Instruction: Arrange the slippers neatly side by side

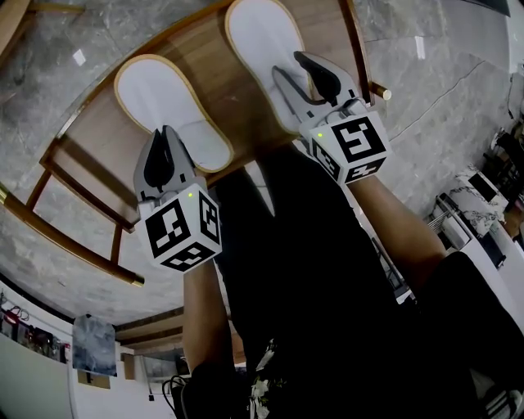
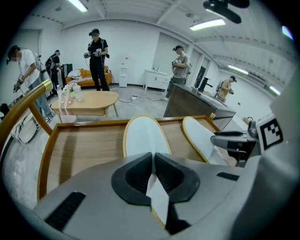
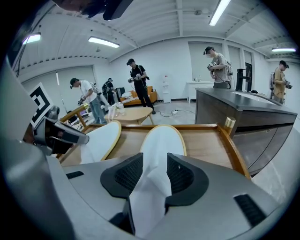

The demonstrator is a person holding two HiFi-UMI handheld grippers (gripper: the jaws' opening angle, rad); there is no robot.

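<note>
On a rimmed wooden table (image 1: 209, 61): two white slippers, both inside the raised rim, near each other but not touching. Left gripper (image 1: 166, 131) clenched on the left slipper (image 1: 164, 102); right gripper (image 1: 288, 65) wider, grasping bunched fabric of the right slipper (image 1: 254, 41). Only in the gripper views: five people (image 2: 98, 56) standing, one low round table (image 2: 86, 101). Only in the head view: grey marble floor (image 1: 123, 24).

the right gripper (image 3: 153, 164) pinches the white slipper (image 3: 163, 138) by its upper, on a rimmed wooden surface (image 3: 206, 143)
</note>
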